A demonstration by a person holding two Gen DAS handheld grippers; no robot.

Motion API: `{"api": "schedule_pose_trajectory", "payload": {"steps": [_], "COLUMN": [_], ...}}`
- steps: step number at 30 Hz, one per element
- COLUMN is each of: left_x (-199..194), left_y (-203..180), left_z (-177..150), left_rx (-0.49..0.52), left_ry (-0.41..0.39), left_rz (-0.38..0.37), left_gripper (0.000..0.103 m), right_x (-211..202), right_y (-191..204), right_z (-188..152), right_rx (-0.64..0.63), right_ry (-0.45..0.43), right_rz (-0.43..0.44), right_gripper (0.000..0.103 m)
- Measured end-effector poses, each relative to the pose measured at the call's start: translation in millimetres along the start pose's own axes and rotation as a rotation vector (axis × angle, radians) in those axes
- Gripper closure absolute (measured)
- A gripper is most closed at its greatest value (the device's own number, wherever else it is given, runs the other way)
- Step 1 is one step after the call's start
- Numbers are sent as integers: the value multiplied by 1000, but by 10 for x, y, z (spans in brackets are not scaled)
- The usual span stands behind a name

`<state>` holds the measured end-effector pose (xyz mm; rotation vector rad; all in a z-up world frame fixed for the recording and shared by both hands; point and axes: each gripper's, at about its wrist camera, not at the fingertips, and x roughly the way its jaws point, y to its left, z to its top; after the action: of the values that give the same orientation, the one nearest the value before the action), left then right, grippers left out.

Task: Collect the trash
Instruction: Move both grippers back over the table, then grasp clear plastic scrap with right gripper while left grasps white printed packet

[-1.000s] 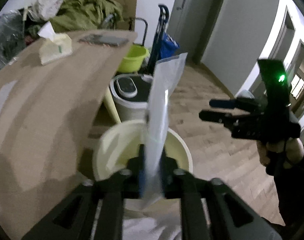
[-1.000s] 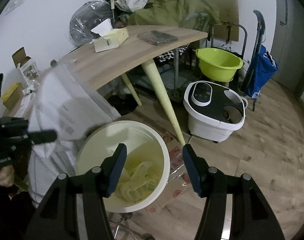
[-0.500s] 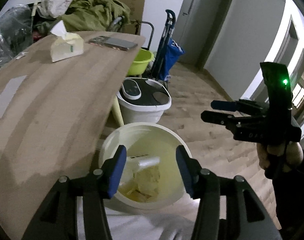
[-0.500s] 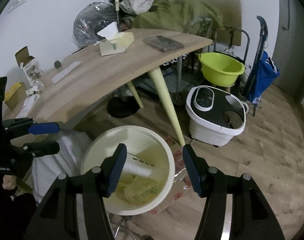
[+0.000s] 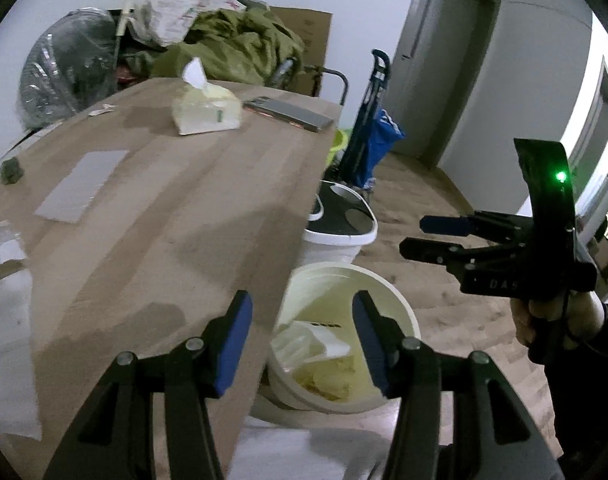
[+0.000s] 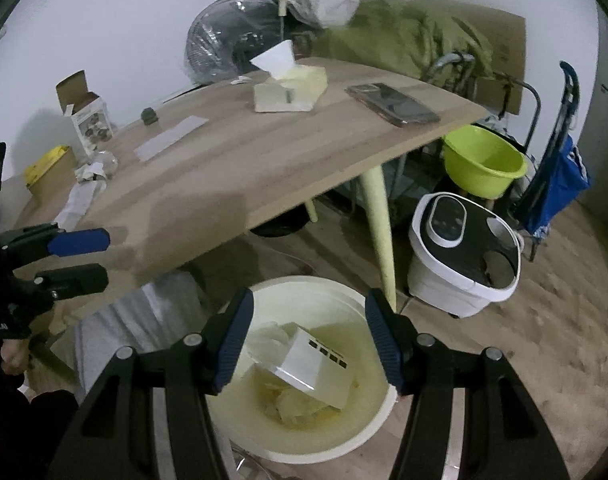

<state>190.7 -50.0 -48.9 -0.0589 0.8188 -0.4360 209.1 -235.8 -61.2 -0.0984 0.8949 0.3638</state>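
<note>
A cream trash bucket [image 5: 400, 308] [image 6: 344, 292] stands on the floor by the wooden table [image 5: 176, 216] [image 6: 264, 168]. A white flat packet [image 6: 312, 364] [image 5: 316, 340] lies inside on yellowish scraps. My left gripper [image 5: 302, 300] [image 6: 104, 257] hangs open over the table edge and the bucket, with nothing between its fingers. My right gripper [image 6: 310, 298] [image 5: 414, 236] stands open above the bucket, also with nothing in it. On the table lie a grey strip [image 5: 82, 184] [image 6: 170, 138], a small dark lump [image 5: 11, 170] and crumpled paper [image 6: 90, 172].
A tissue pack [image 5: 206, 110] and a phone [image 6: 392, 104] lie at the table's far end; a small open box [image 6: 90, 116] stands at its left. Beyond the table leg [image 6: 378, 220] are a white foot bath [image 6: 464, 248], a green basin [image 6: 484, 160] and a blue trolley bag [image 6: 560, 184].
The left gripper held a clear plastic packet over the bucket, then opened, and the packet now lies inside. Both grippers have since lifted and swung toward the table.
</note>
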Motion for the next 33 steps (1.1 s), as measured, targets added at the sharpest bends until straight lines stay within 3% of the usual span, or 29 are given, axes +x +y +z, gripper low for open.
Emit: {"api": "schedule_pose_trajectory", "payload": {"steps": [18, 33], "left_x": [-479, -920], "left_y": [699, 1310], "left_z": [-130, -237], "left_rx": [-153, -287], "left_ry": [-79, -151], "left_rz": [150, 289], "left_gripper": [50, 50], "right_x": [411, 729], "right_y": [646, 1518], "right_z": [523, 1045], "right_rx": [-149, -278], "right_ry": [11, -22], "right_rz": [116, 285], "right_gripper": [47, 47]}}
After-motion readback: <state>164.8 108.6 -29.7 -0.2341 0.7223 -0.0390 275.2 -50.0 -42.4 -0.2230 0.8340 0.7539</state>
